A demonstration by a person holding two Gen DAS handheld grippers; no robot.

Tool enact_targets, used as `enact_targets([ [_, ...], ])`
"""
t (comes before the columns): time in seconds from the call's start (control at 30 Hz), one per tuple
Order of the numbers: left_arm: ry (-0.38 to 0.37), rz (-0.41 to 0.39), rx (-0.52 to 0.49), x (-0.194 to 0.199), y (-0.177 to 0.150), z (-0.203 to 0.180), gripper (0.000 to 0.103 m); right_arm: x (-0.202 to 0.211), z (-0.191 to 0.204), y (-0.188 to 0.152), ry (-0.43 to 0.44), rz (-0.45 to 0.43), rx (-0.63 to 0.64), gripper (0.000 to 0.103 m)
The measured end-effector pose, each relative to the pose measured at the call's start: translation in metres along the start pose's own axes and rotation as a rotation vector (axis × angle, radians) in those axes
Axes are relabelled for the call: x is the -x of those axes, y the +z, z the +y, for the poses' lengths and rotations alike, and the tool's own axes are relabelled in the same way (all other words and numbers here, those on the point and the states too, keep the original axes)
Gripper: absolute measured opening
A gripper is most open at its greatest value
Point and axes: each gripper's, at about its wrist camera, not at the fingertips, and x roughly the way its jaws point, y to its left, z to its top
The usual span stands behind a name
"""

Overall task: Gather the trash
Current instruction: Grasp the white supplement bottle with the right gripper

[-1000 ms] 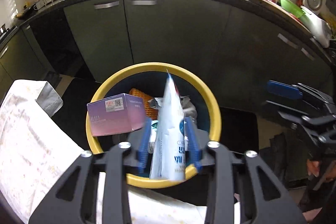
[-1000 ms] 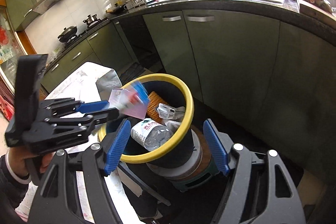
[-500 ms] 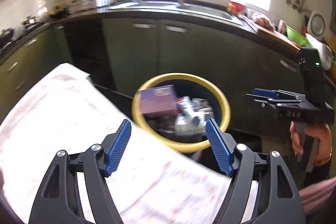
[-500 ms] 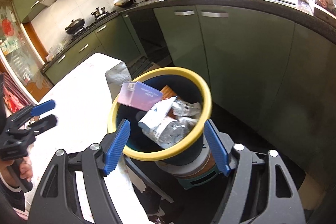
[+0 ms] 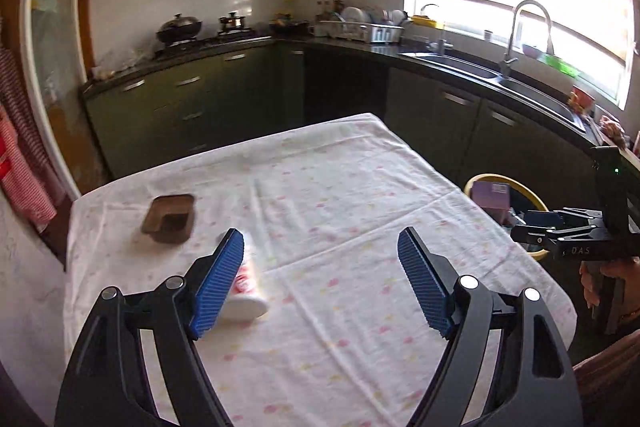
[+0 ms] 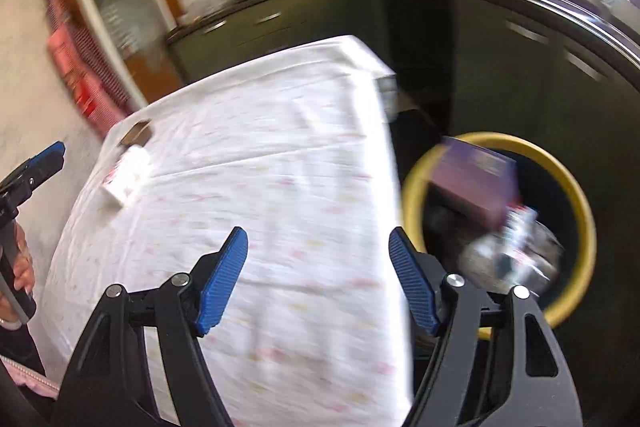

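Note:
A white tube with a red label [image 5: 248, 287] lies on the cloth-covered table [image 5: 340, 187], just beyond my left gripper's left finger. My left gripper [image 5: 320, 233] hovers over the table with its jaws opening and nothing between them. The yellow-rimmed bin [image 6: 580, 211] stands off the table's right edge, with a purple box [image 6: 476, 179] and crumpled trash inside. My right gripper [image 6: 318, 233] is open and empty above the table's right side, beside the bin. The blurred right wrist view also shows the tube [image 6: 124, 175] at the far left.
A brown rectangular dish [image 5: 168, 219] sits on the table beyond the tube. Dark green cabinets and a counter with a sink [image 5: 480, 67] wrap around behind. A person's hand [image 5: 600, 275] holds the right gripper's handle at the right edge.
My left gripper let go of the white pack into the bin, opened, and swung left to face the table. The right gripper also swung left, from over the bin to the table's edge.

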Motion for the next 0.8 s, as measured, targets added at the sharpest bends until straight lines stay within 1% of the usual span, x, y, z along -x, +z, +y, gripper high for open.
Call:
enact_targets([
  [0.13,0.088,0.022,0.062,0.029,-0.030,0.054,0.082,-0.030,0.065,0.020,0.104,0.056,0.101,0.069],
  [0.2,0.130,0.031,0.089,0.039,-0.046,0.072,0.083,-0.042,0.100,0.030,0.145,0.073,0.141,0.069],
  [0.27,0.150,0.039,0.114,0.047,-0.061,0.088,0.083,-0.052,0.133,0.038,0.179,0.088,0.165,0.069],
  [0.37,0.141,0.046,0.157,0.051,-0.077,0.104,0.083,-0.064,0.177,0.047,0.225,0.102,0.165,0.069],
  [0.47,0.129,0.042,0.176,0.053,-0.086,0.113,0.083,-0.080,0.215,0.052,0.205,0.103,0.191,0.069],
  [0.53,0.112,0.037,0.178,0.056,-0.090,0.115,0.083,-0.094,0.232,0.051,0.199,0.120,0.189,0.069],
  [0.6,0.100,0.032,0.177,0.058,-0.094,0.117,0.083,-0.108,0.247,0.051,0.176,0.128,0.191,0.069],
  [0.67,0.088,0.031,0.177,0.058,-0.097,0.119,0.083,-0.123,0.257,0.050,0.153,0.150,0.182,0.069],
  [0.8,0.061,0.030,0.185,0.060,-0.104,0.120,0.083,-0.143,0.259,0.052,0.094,0.172,0.154,0.066],
])
